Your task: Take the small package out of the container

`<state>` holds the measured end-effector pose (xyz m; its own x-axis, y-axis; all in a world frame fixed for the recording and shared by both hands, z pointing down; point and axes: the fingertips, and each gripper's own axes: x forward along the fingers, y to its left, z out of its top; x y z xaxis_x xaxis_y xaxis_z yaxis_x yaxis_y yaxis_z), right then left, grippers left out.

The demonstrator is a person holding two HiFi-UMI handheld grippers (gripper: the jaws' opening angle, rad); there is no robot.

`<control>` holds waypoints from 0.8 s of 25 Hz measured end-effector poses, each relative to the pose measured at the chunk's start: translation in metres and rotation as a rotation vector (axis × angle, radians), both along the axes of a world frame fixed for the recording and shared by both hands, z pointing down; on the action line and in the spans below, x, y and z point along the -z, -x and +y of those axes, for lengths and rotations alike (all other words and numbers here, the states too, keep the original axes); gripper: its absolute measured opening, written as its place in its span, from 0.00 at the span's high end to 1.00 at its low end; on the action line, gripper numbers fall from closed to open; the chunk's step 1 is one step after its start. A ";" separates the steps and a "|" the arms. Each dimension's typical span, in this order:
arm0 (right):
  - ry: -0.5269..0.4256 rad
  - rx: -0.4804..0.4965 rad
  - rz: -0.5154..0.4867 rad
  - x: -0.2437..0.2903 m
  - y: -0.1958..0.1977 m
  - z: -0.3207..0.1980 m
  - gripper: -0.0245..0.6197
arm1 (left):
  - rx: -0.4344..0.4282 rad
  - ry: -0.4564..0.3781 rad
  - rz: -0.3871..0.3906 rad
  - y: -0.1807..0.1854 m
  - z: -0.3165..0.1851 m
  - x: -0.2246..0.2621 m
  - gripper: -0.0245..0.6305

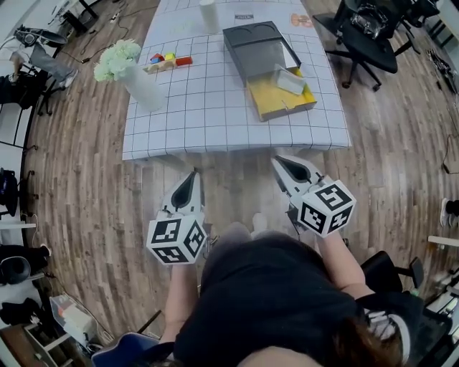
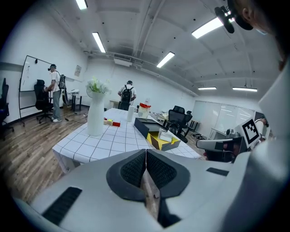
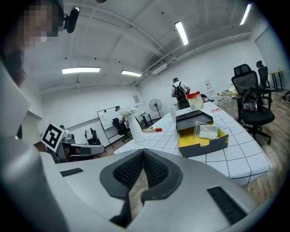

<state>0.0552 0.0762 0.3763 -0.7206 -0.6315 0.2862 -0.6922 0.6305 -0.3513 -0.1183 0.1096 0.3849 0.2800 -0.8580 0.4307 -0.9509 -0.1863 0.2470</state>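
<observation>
The container (image 1: 281, 94) is a dark box with a yellow inside, open on the right half of the white gridded table (image 1: 208, 107). A small clear package (image 1: 290, 79) lies in it, and the dark lid (image 1: 254, 44) rests just behind. The box (image 3: 205, 141) and package (image 3: 208, 131) also show in the right gripper view, and in the left gripper view the box (image 2: 163, 141) sits mid-frame. My left gripper (image 1: 193, 176) and right gripper (image 1: 282, 164) hover over the floor short of the table's near edge. Both are shut and hold nothing; their pads (image 2: 136, 168) (image 3: 131, 168) meet.
A white vase of flowers (image 1: 136, 77) stands at the table's left, with coloured blocks (image 1: 168, 61) behind it and a white cylinder (image 1: 208, 14) at the far edge. Office chairs (image 1: 366, 36) stand right of the table. People (image 2: 127, 97) stand by the far wall.
</observation>
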 end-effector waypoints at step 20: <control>0.044 -0.017 0.034 0.000 0.066 -0.088 0.94 | -0.133 0.033 -0.051 0.038 -0.099 -0.008 0.92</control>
